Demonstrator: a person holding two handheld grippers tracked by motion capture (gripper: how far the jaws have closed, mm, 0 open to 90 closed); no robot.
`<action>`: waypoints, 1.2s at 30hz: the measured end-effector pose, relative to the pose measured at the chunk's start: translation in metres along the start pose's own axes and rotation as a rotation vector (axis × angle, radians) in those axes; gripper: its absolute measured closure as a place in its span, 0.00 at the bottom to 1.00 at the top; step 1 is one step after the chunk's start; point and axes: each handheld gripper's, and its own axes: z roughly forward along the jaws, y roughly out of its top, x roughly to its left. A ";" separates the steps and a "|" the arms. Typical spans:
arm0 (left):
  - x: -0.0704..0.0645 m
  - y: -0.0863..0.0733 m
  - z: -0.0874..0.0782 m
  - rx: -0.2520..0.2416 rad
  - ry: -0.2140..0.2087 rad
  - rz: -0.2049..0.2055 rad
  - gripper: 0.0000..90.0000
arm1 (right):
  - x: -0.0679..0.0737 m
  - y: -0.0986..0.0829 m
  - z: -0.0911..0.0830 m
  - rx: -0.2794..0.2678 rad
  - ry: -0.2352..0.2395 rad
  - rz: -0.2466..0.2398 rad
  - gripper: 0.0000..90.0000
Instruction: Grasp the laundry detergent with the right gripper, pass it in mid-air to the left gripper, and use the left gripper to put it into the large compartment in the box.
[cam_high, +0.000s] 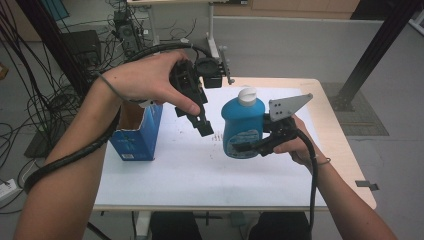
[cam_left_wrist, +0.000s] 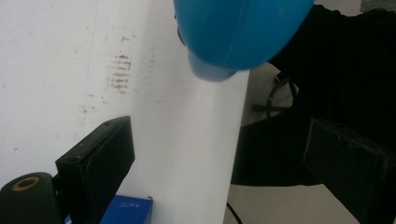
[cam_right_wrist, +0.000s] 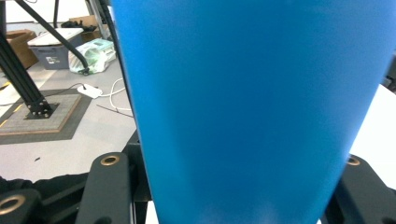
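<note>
A blue plastic bottle (cam_high: 242, 125) with a white cap (cam_high: 247, 96) is held roughly upright over the middle of the white table (cam_high: 175, 175). My right gripper (cam_high: 255, 145) is shut on its lower body from the right. In the right gripper view the bottle's blue wall (cam_right_wrist: 252, 93) stands between the two jaws. My left gripper (cam_high: 195, 120) hangs above the table just left of the bottle, pointing down, open with nothing between its jaws. The left gripper view looks down past the wide-apart jaws (cam_left_wrist: 224, 172) at the bottle's base (cam_left_wrist: 238, 32), which seems to be off the table.
An open blue carton (cam_high: 137, 132) stands at the table's left side, and its corner (cam_left_wrist: 126, 210) lies below the left gripper. Brown smudges (cam_high: 217, 136) mark the table beside the bottle. Cables and equipment lie on the floor at the far left.
</note>
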 end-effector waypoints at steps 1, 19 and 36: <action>0.000 0.000 0.000 0.000 0.000 0.000 0.10 | 0.000 0.000 0.000 0.000 0.000 0.000 0.48; -0.011 0.016 0.004 -0.009 -0.007 0.049 0.10 | 0.008 0.009 0.029 0.005 0.042 -0.021 0.48; -0.013 0.026 0.007 0.008 -0.006 0.064 0.10 | 0.010 0.010 0.047 0.013 0.064 -0.023 0.48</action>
